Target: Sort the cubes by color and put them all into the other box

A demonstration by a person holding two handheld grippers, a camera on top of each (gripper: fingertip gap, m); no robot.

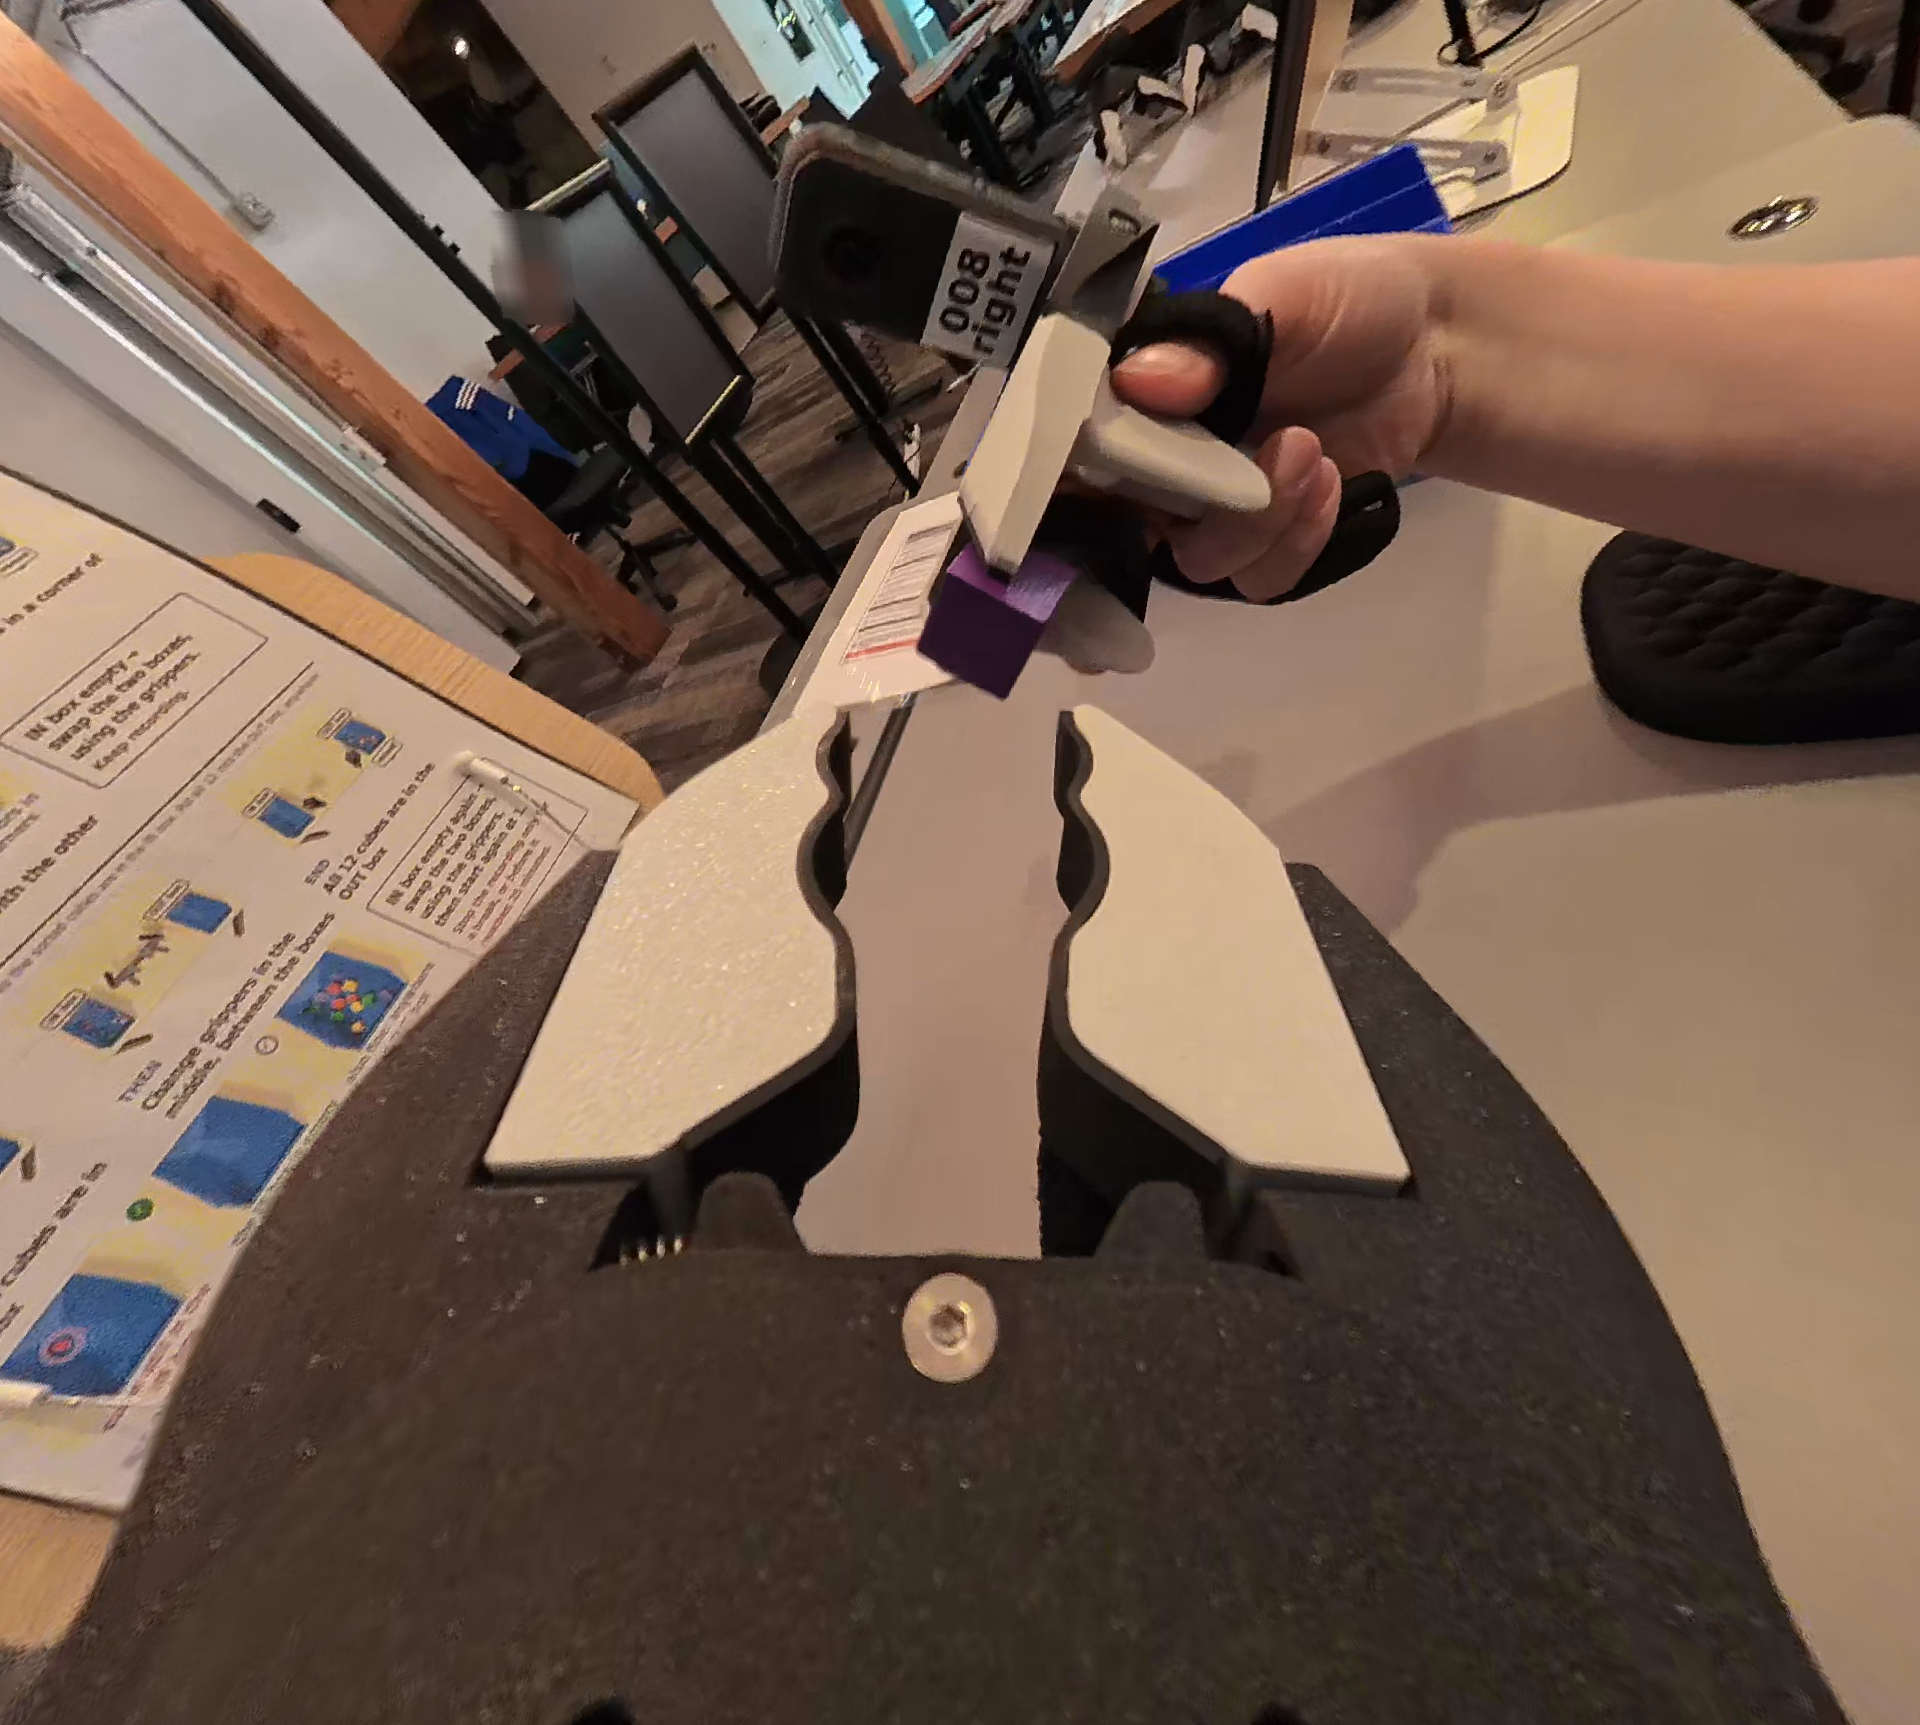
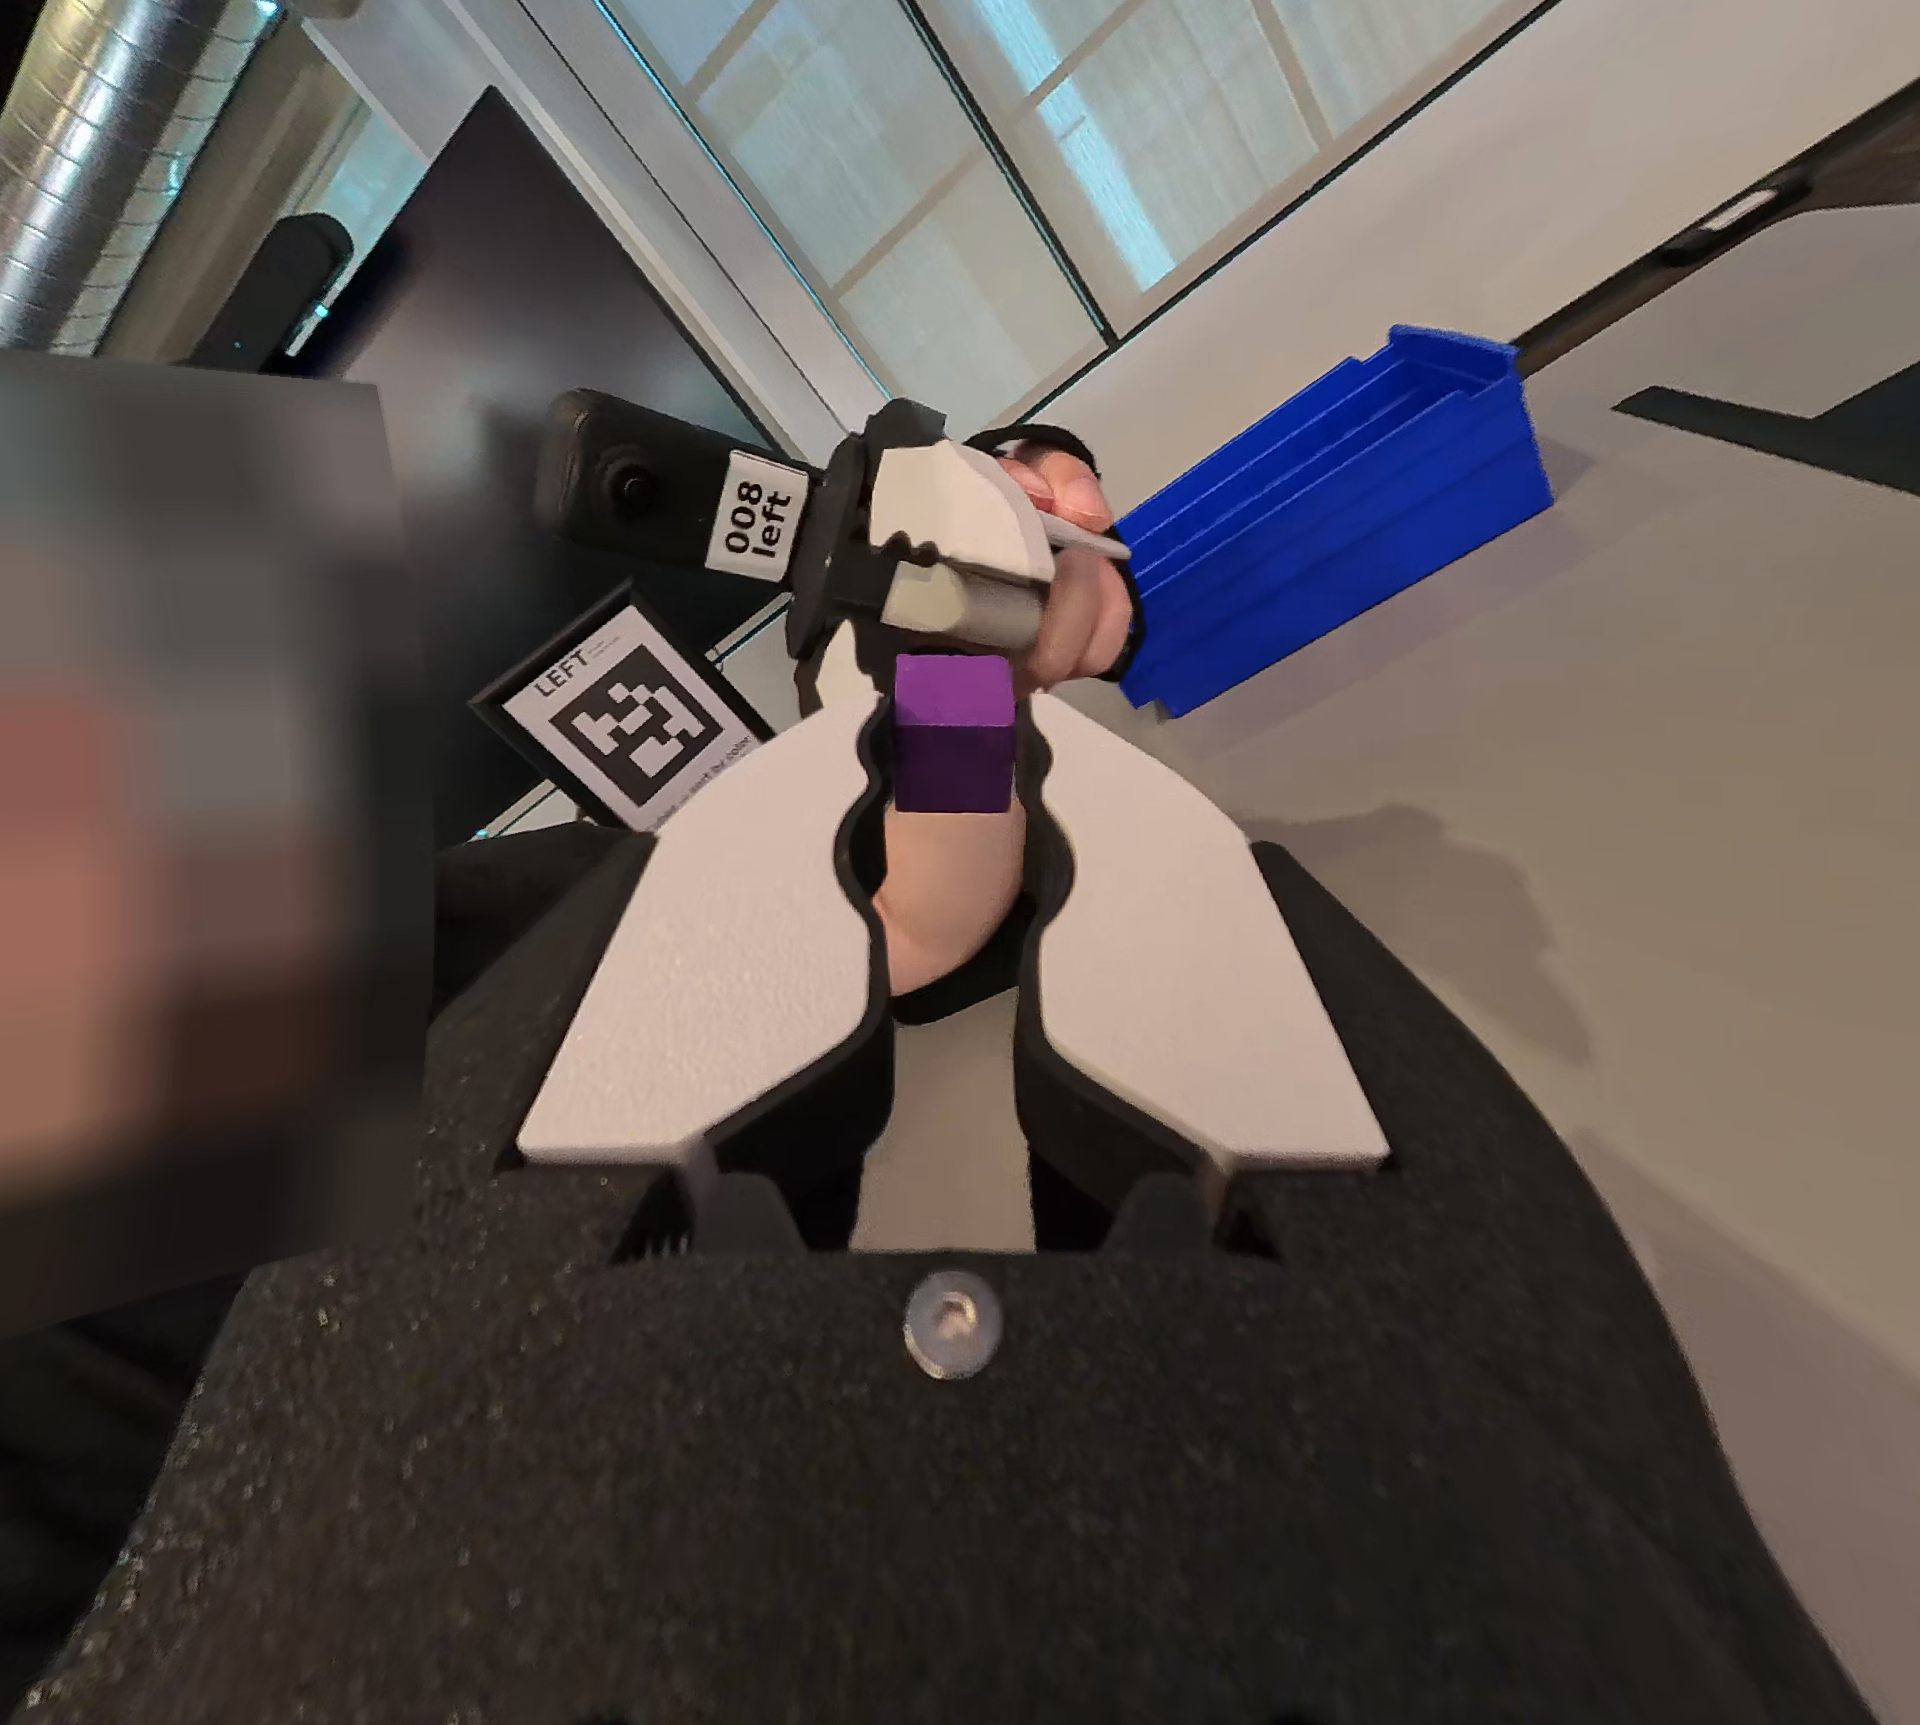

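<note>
A purple cube (image 2: 951,761) sits clamped between the tips of my right gripper (image 2: 951,735), held in the air above the grey table (image 2: 1558,948). In the left wrist view the same cube (image 1: 987,631) shows in the right gripper (image 1: 1039,605), which a hand holds just beyond my left gripper (image 1: 956,730). The left gripper is open and empty, its fingers pointing at the cube. In the right wrist view the left gripper (image 2: 935,574) faces me from just behind the cube. A blue box (image 2: 1351,522) lies on the table behind; its inside is hidden. It also shows in the left wrist view (image 1: 1340,215).
A printed instruction sheet (image 1: 260,948) lies at the table's left edge. A black padded object (image 1: 1766,636) sits at the right. A metal post on a bracket (image 1: 1320,13) stands behind the blue box. A framed marker card (image 2: 634,730) stands at the left.
</note>
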